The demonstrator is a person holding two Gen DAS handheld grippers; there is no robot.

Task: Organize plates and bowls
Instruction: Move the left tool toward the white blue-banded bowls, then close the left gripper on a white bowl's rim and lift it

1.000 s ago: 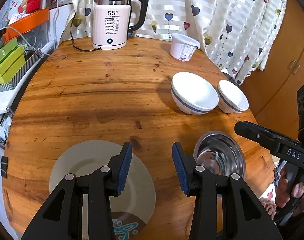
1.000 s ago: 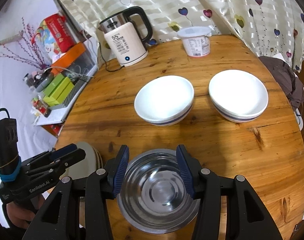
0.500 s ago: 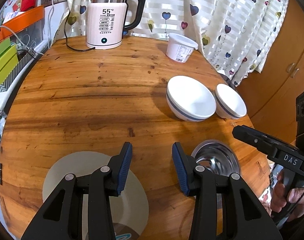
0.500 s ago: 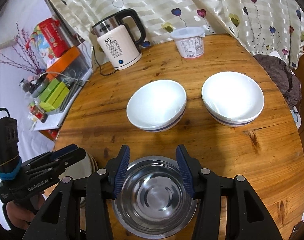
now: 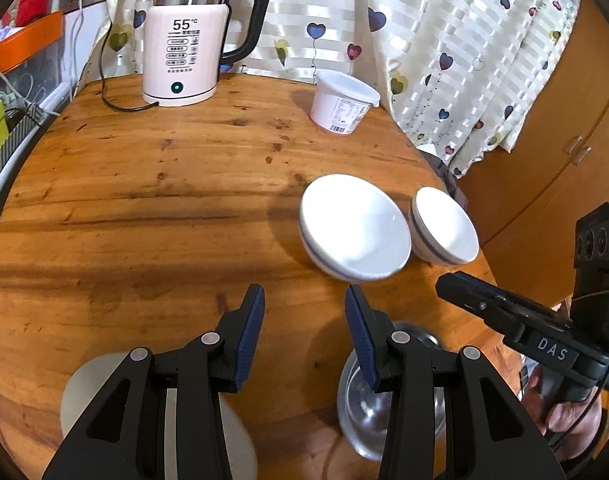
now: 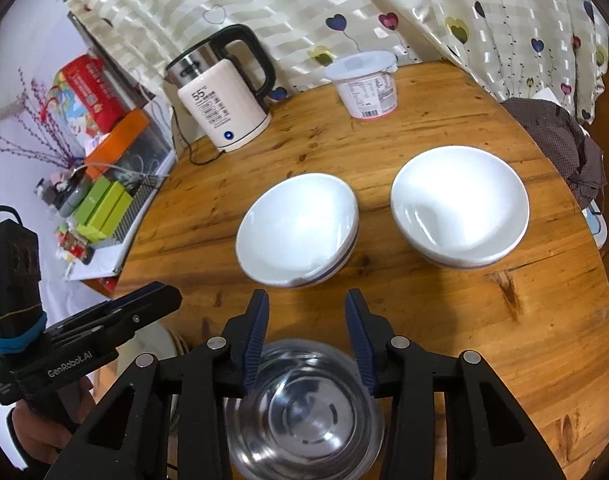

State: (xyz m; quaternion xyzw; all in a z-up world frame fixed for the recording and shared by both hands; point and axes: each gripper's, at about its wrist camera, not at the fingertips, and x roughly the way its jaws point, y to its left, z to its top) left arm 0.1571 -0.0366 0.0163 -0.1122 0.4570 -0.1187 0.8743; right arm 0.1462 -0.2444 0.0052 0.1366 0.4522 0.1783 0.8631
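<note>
Two white bowls with a blue band stand side by side on the round wooden table: the left bowl (image 6: 298, 230) (image 5: 354, 226) and the right bowl (image 6: 460, 206) (image 5: 444, 230). A steel bowl (image 6: 304, 416) (image 5: 368, 408) sits near the front edge, under my right gripper (image 6: 306, 340), which is open and empty above it. A beige plate (image 5: 84, 392) lies at the front left, under my open, empty left gripper (image 5: 304, 332). The plate's edge shows in the right wrist view (image 6: 172, 344).
A white electric kettle (image 5: 184, 40) with its cord and a lidded white tub (image 5: 342, 102) stand at the table's far side by the curtain. Boxes and clutter sit on a shelf to the left (image 6: 104, 204). A dark cloth (image 6: 560, 148) lies off the right edge.
Both grippers have drawn back and up toward the table's near edge; the bowls and plate now sit lower in view. Nothing was grasped, and the dishes have not moved.
</note>
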